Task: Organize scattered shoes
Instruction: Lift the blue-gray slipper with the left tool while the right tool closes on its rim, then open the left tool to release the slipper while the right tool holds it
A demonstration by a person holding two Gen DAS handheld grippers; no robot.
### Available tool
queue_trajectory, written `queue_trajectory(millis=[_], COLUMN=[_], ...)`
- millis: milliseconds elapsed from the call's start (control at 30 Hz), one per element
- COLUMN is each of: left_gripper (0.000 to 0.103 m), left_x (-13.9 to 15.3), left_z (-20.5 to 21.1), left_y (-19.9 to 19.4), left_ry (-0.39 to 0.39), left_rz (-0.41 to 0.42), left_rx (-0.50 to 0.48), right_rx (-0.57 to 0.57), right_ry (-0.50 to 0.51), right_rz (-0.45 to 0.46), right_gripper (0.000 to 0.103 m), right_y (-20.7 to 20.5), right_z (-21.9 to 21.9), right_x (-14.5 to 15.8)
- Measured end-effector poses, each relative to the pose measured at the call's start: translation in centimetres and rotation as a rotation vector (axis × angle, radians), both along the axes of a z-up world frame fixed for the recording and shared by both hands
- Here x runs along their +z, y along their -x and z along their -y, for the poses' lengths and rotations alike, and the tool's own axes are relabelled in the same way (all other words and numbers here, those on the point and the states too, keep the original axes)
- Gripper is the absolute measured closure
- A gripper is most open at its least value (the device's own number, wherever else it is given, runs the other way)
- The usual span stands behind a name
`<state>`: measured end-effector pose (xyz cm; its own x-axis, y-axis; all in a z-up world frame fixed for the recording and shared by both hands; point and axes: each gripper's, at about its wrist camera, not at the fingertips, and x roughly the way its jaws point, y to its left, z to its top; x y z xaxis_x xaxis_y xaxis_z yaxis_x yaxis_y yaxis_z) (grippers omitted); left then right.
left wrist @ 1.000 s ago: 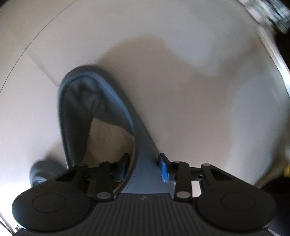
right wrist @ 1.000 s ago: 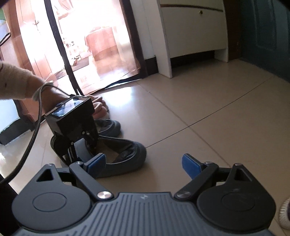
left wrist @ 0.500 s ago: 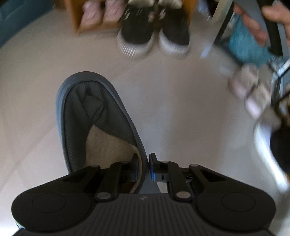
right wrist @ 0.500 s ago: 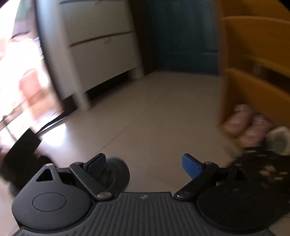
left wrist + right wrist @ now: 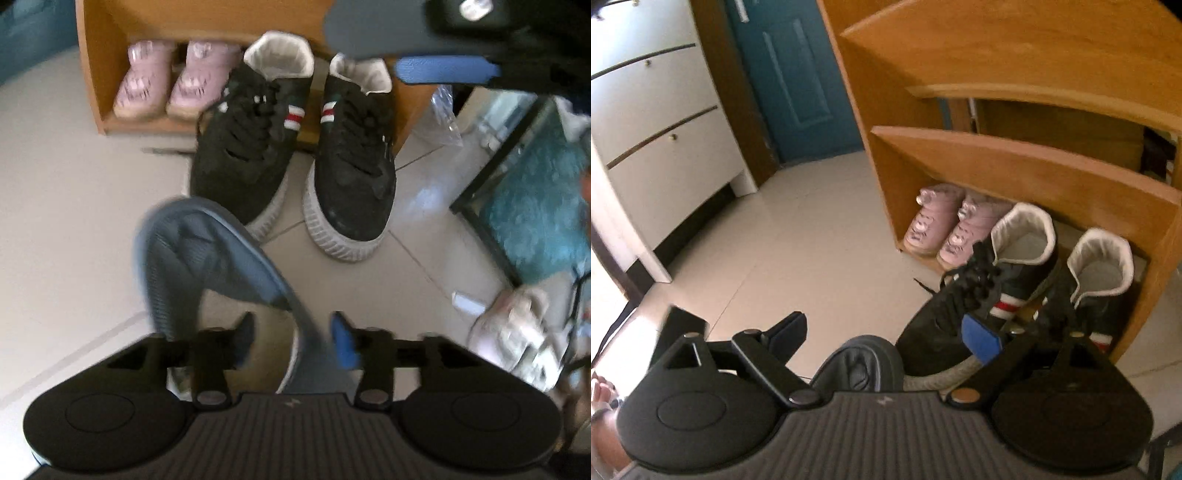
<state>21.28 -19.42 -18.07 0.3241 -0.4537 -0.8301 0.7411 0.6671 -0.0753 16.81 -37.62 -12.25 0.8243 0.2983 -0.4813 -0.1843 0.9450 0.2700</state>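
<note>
Grey slipper: left wrist view, lying between the left tongs, its side wall in the gap, toe towards the black sneakers
Left tongs state: jaws have just been opening, now part spread; pads look clear of the slipper wall, blur makes contact hard to judge
Floor: pale tile, slipper over it, whether it rests on it cannot be told
Black sneakers: pair side by side, heels at the wooden shoe rack, toes out on the floor
Pink shoes: pair on the rack's bottom shelf, left of the sneakers
Right tongs: seen at top edge, blue pad visible
Right wrist view: right tongs spread wide, nothing pinched; grey slipper toe shows low between them
Rack: pink shoes and black sneakers at its lowest shelf
Background: white drawers, teal door
</note>
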Motion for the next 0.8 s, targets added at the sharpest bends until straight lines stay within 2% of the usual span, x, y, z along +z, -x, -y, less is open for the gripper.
queue_trajectory(millis=[67, 167, 267, 300, 333, 367, 433, 500, 600, 667, 733, 767, 800], left_gripper=[0.043, 0.038, 0.035, 0.035, 0.035, 0.035, 0.035, 0.035, 0.031, 0.013, 0.008, 0.0, 0.0], left_x=[1.0, 3.1, 4.4, 4.4, 4.2, 3.9, 2.7, 1.9, 1.7, 1.7, 1.8, 1.9, 2.0], left_z=[-1.5, -4.3, -7.7, -8.2, -8.9, -9.4, -9.9, -9.7, -9.4, -9.2, -9.0, -8.9, -8.8], left_y=[0.4, 1.9, 5.1, 6.0, 6.8, 7.5, 8.3, 9.2, 10.6, 11.1, 11.4, 11.5, 11.6], left_ry=[-0.034, -0.072, -0.045, -0.038, -0.024, -0.008, 0.013, -0.01, -0.018, -0.005, 0.015, 0.019, 0.017], left_rz=[0.023, 0.036, 0.037, 0.042, 0.049, 0.051, 0.015, 0.002, 0.013, 0.007, -0.015, -0.022, -0.019], left_rx=[-0.025, -0.002, 0.045, 0.065, 0.089, 0.108, 0.13, 0.133, 0.143, 0.159, 0.187, 0.193, 0.194], right_rx=[0.094, 0.227, 0.383, 0.435, 0.508, 0.567, 0.679, 0.75, 0.797, 0.808, 0.82, 0.822, 0.818], right_ry=[-0.034, -0.035, 0.049, 0.096, 0.171, 0.244, 0.398, 0.483, 0.52, 0.531, 0.568, 0.578, 0.58], right_rz=[0.044, 0.039, 0.012, -0.009, -0.034, -0.057, -0.106, -0.137, -0.189, -0.243, -0.295, -0.294, -0.289], right_gripper=[0.012, 0.012, 0.015, 0.02, 0.034, 0.042, 0.043, 0.043, 0.043, 0.043, 0.041, 0.04, 0.039], right_y=[0.2, 0.2, 0.5, 0.5, 0.6, 0.6, 0.5, 0.5, -0.5, -1.2, -1.6, -1.4, -1.4], right_z=[0.1, -0.9, -3.7, -5.0, -6.7, -8.0, -10.7, -12.3, -13.8, -14.4, -15.2, -15.5, -15.6], right_x=[-0.1, -0.1, -0.2, -0.4, -0.9, -1.5, -2.8, -3.8, -4.8, -5.6, -6.7, -7.0, -7.2])
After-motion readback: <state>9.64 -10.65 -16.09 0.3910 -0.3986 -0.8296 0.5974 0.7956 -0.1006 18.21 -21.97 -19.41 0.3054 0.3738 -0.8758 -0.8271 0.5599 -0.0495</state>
